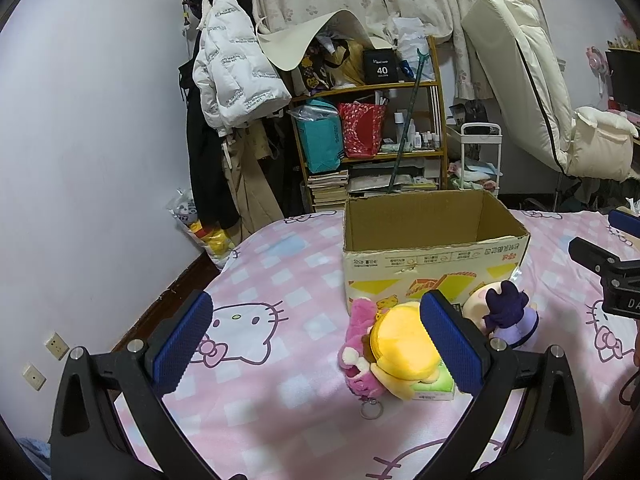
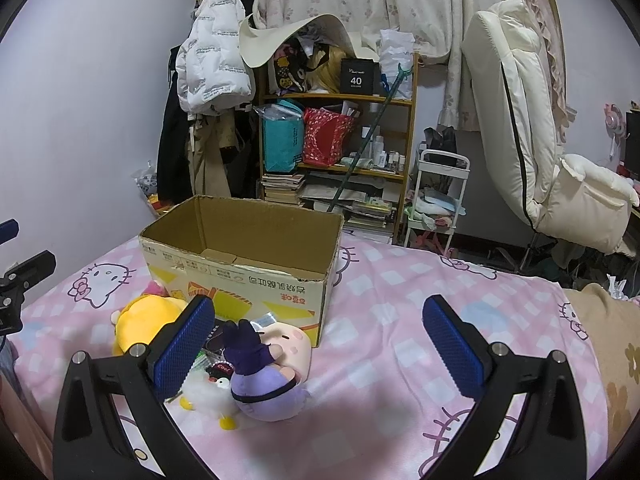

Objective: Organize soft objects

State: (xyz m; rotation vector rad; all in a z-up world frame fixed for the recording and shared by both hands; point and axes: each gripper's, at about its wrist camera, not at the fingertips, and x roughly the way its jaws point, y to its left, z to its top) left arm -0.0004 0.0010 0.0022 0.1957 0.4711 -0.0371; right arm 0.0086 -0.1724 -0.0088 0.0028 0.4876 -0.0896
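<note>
An open cardboard box (image 1: 436, 256) stands on the pink bed; it looks empty in the right wrist view (image 2: 248, 256). Soft toys lie in front of it: a pink plush (image 1: 358, 344), a yellow plush (image 1: 402, 350) (image 2: 148, 320), a purple and peach doll (image 1: 508, 316) (image 2: 268, 368) and a small white duck (image 2: 208, 398). My left gripper (image 1: 316, 344) is open and empty, its right finger beside the yellow plush. My right gripper (image 2: 318, 346) is open and empty, its left finger beside the purple doll.
A green tissue pack (image 1: 434, 388) lies under the yellow plush. Beyond the bed stand a cluttered wooden shelf (image 1: 372, 128), hanging coats (image 1: 228, 68), a white cart (image 2: 438, 196) and a cream recliner (image 2: 536, 128). A brown flowered blanket (image 2: 616, 352) lies at the bed's right.
</note>
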